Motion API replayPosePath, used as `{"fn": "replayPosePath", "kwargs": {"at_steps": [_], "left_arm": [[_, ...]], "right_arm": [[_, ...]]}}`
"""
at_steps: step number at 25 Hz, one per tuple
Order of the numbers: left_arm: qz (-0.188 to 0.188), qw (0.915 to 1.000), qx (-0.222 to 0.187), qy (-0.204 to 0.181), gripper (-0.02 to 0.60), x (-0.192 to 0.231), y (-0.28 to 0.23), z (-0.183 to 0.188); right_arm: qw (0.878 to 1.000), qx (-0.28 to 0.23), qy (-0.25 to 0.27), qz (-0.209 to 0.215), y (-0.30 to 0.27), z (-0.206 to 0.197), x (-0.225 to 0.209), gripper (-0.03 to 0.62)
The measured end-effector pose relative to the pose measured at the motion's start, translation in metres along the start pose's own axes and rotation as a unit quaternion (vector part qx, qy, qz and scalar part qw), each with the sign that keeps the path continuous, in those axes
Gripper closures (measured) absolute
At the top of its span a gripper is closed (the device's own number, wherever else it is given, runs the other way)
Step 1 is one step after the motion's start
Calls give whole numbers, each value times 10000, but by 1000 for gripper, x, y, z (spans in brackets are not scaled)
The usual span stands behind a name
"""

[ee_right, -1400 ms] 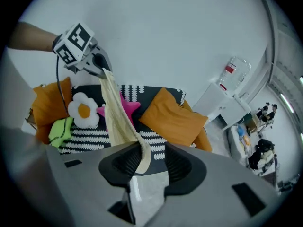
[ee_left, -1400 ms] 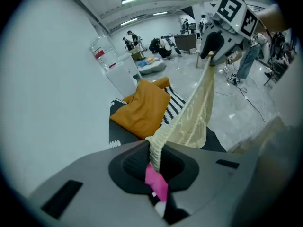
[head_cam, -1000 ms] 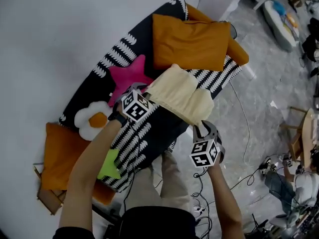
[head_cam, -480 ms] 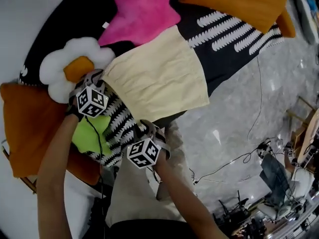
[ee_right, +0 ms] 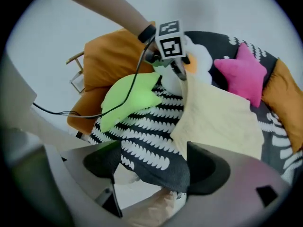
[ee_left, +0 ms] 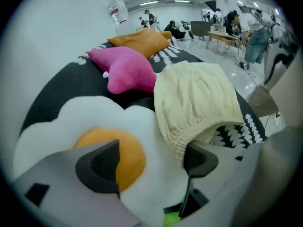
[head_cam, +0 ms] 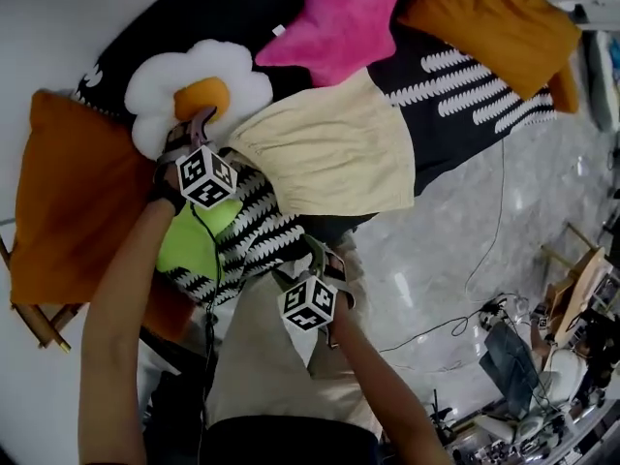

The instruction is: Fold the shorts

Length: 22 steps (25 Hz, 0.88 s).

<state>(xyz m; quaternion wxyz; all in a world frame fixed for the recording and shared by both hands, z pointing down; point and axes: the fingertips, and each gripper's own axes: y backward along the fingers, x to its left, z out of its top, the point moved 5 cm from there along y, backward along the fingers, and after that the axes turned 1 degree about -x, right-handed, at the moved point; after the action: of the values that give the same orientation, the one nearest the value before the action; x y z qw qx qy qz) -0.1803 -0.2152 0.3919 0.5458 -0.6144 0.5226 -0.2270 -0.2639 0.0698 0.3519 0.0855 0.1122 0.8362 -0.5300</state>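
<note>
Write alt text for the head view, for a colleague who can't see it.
Cream shorts lie flat on a black-and-white patterned cover among cushions. The left gripper is beside the shorts' left corner, by a fried-egg cushion; the right gripper is near the cover's front edge. Both jaws have just been opening, gripping nothing.

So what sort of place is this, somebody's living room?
Probably not a home: more likely a big open workroom or lab. The sofa stands on a polished stone floor with loose cables, and behind it are tables, several people and long ceiling lights.
</note>
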Motion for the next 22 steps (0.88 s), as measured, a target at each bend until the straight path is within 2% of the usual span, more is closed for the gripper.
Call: {"fn": "replayPosePath", "kwargs": {"at_steps": [1,2,3,4,5,6,7,10,12,13,15,17,18,20,22], "left_arm": [[188,9994,-32,-305,202,-1,1,4],[372,9962,-28,-789,200,-4,-1,8],[538,9880,20,-1448,187,-8,-3,12],[645,9739,93,-2174,183,-15,-4,15],[640,9582,169,-2783,181,-26,-4,17],[493,9481,239,-3133,177,-39,-4,17],[199,9466,308,-3204,164,-53,-3,13],[-921,9563,470,-2736,131,-81,4,-14],[-1200,9567,650,-2573,123,-88,8,-27],[-1207,9598,713,-2433,123,-91,10,-29],[-1123,9739,701,-1845,123,-102,13,-27],[-965,9891,540,-969,123,-119,20,-21],[-884,9939,426,-495,124,-129,25,-18],[-823,9958,197,354,126,-155,38,-12],[-910,9928,28,779,126,-189,41,-10]], "right_arm": [[9997,-57,-167,-139,8,-9,-13,145],[9990,-100,-334,-263,14,-17,-28,145],[9982,-112,-467,-363,21,-26,-44,145],[9975,-86,-552,-442,27,-37,-57,146],[9970,-32,-595,-504,33,-50,-67,146],[9967,40,-598,-547,38,-64,-73,146],[9967,116,-564,-572,42,-78,-76,146],[9971,272,-361,-610,45,-106,-82,146],[9966,309,-359,-679,49,-124,-92,146],[9959,323,-391,-744,51,-135,-99,146],[9943,358,-391,-922,58,-160,-118,146],[9926,393,-252,-1122,64,-182,-138,146],[9916,409,-113,-1219,66,-189,-148,148],[9883,432,348,-1418,66,-199,-166,152],[9820,421,861,-1631,55,-206,-188,154]]}}
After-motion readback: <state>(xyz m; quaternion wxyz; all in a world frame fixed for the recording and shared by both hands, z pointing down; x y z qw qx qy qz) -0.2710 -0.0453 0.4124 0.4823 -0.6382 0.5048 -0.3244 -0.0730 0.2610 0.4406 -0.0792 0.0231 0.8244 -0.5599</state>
